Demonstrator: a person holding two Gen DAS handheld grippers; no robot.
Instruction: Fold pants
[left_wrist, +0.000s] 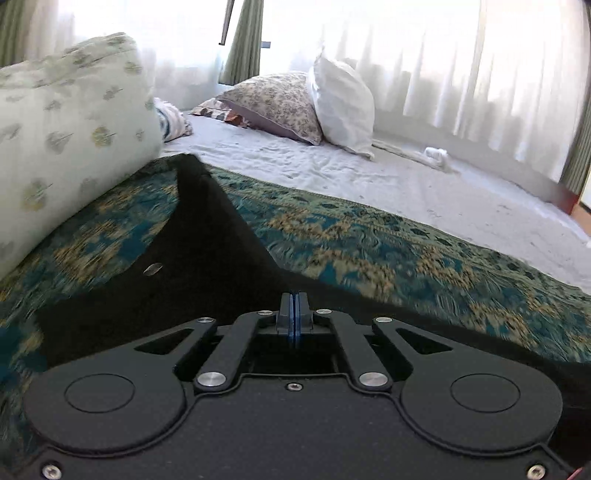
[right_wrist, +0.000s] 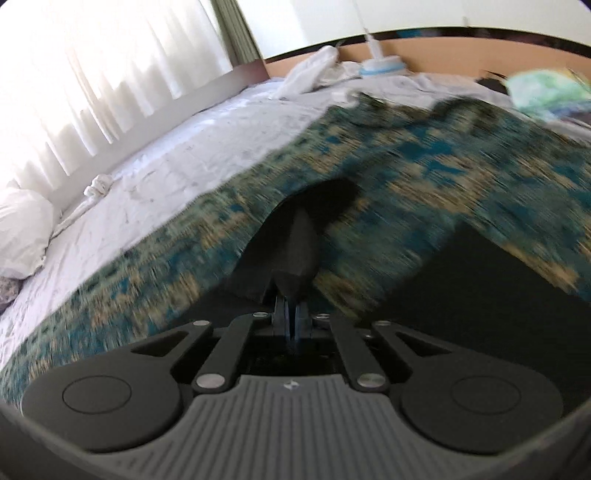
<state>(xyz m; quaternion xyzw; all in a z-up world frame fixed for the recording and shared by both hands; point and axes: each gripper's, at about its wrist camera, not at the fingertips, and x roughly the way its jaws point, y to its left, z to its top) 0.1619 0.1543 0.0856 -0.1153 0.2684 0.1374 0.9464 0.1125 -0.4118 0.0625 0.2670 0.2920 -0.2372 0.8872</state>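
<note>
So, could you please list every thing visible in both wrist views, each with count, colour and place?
black fabric pants: one, black, on the patterned cover, pinched by both tools
teal-and-gold patterned bed cover: one, teal, gold, under the pants
pale grey bed sheet: one, beyond the cover
leaf-print pale green pillow: one, left
floral grey pillow: one, far end
plain white pillow: one, beside the floral one
sheer white curtains: white, along the window
left tool: black, shut on the pants
right tool: black, shut on a pants fold
</note>
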